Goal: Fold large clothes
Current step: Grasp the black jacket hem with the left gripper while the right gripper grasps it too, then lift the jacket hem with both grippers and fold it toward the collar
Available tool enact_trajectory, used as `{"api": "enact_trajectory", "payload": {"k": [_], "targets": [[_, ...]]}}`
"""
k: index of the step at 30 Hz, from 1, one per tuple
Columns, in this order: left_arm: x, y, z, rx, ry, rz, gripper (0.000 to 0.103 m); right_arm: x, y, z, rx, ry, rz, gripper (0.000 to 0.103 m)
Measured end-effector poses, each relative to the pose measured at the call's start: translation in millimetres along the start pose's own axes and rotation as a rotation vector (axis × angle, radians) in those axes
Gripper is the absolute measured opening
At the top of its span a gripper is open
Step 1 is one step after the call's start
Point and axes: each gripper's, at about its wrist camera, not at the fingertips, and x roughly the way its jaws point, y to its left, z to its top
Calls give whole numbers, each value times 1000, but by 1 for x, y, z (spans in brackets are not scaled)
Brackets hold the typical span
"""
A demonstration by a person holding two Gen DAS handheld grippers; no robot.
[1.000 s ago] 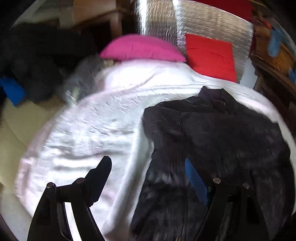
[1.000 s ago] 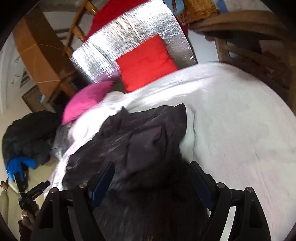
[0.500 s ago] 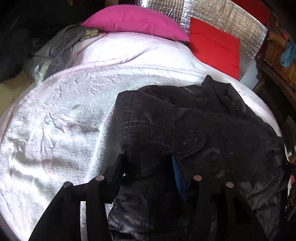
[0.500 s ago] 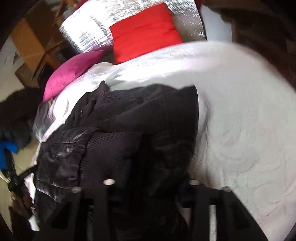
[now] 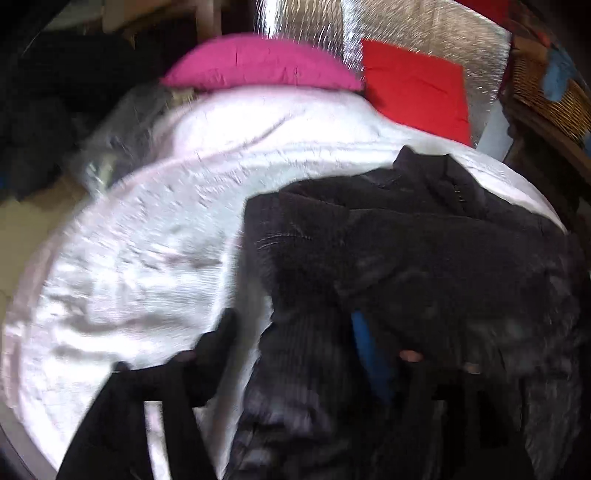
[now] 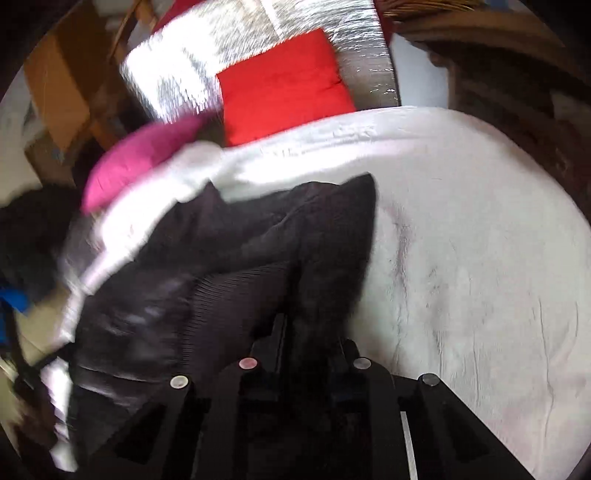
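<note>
A large black jacket (image 5: 424, 266) lies partly folded on a bed with a white quilted cover (image 5: 147, 258). In the left wrist view my left gripper (image 5: 295, 332) is open; its left finger (image 5: 218, 343) is over the white cover and its blue-padded right finger (image 5: 364, 339) lies against the jacket's ribbed hem. In the right wrist view the jacket (image 6: 221, 266) runs from the centre to the left of the bed. My right gripper (image 6: 312, 343) is shut on a fold of the jacket's right edge and lifts it off the cover (image 6: 480, 258).
A pink pillow (image 5: 262, 62) and a red cushion (image 5: 417, 85) lean on a silver panel (image 5: 424, 26) at the head of the bed. Dark clothes (image 5: 44, 122) are piled off the left side. A wicker basket (image 5: 546, 88) and wooden furniture (image 6: 517, 74) stand on the right.
My right gripper has closed from wide open onto the jacket's right edge and pulled it up. My left gripper has moved over the jacket's left hem and stays open.
</note>
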Motion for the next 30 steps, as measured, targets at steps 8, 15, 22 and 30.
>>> {"api": "enact_trajectory", "payload": {"k": [8, 15, 22, 30], "targets": [[-91, 37, -86, 10, -148, 18, 82, -90, -20, -61, 68, -77, 94, 84], [-133, 54, -192, -180, -96, -71, 82, -150, -42, -143, 127, -26, 126, 84], [-119, 40, -232, -277, 96, -135, 83, -157, -28, -228, 144, 155, 122, 84], [-84, 38, -249, -365, 240, -209, 83, -99, -8, -252, 67, 321, -59, 84]]}}
